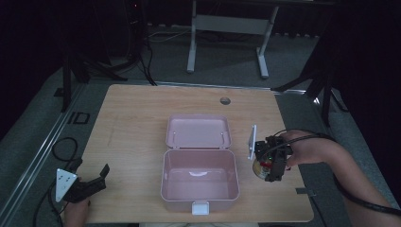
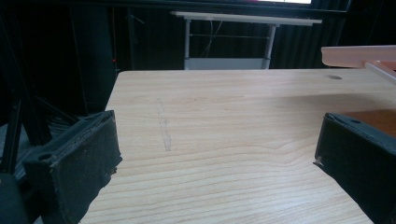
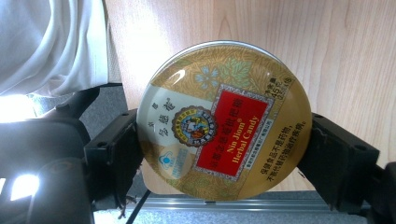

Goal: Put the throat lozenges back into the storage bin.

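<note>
While the left gripper (image 1: pixel 90 182) waits wide-jawed left of the pink lunch box (image 1: pixel 199 182), the right gripper (image 3: pixel 224 154) clamps a herbal candy tin (image 3: pixel 224 123) beside it.

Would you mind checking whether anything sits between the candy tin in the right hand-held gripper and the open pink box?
Nothing visible does. The candy tin, clamped in the right hand-held gripper, is just right of the pink box, whose lid is open.
</note>
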Demonstrator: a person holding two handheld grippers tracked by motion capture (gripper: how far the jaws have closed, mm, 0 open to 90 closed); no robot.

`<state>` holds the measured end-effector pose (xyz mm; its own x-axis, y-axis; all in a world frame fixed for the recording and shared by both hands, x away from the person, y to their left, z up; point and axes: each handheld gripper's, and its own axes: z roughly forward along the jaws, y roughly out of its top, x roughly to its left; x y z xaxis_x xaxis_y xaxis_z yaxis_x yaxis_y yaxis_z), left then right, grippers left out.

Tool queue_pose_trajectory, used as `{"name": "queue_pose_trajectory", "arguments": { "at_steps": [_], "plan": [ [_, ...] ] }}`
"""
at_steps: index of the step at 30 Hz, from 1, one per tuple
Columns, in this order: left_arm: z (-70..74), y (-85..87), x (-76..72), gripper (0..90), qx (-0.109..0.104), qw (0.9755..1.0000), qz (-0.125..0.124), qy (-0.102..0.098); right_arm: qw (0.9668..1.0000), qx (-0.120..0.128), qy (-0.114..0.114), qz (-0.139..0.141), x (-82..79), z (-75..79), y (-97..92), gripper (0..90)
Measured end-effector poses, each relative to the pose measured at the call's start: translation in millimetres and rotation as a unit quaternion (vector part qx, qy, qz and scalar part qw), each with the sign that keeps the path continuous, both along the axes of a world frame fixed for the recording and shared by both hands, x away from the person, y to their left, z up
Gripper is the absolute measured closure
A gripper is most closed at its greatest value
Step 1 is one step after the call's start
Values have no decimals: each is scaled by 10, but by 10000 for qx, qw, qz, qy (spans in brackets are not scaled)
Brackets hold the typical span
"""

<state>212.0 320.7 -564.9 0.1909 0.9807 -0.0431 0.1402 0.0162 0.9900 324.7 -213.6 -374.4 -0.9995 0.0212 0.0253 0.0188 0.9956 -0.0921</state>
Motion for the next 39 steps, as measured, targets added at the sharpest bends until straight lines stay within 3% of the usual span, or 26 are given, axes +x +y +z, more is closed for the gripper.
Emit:
{"name": "queue_pose_trajectory", "arguments": {
  "at_steps": [7, 27, 28, 33, 39],
  "plan": [
    [1, 0, 1, 3, 5, 10000, -1, 11, 9998, 84, 27, 150, -65, 23, 142, 197],
    [0, 5, -4, 3, -32, 10000, -19, -6, 9972, 272, 55, 689, -183, 72, 734, 197],
    [0, 6, -4, 3, -34, 10000, -20, -5, 9964, 310, 63, 789, -194, 68, 825, 197],
    [0, 11, -5, 3, -44, 10000, -37, -12, 9949, 304, 100, 953, -228, 18, 1003, 197],
    [-1, 11, -5, 3, -61, 10000, -43, -11, 9930, 250, 199, 1133, -278, -151, 1163, 198]
  ]
}}
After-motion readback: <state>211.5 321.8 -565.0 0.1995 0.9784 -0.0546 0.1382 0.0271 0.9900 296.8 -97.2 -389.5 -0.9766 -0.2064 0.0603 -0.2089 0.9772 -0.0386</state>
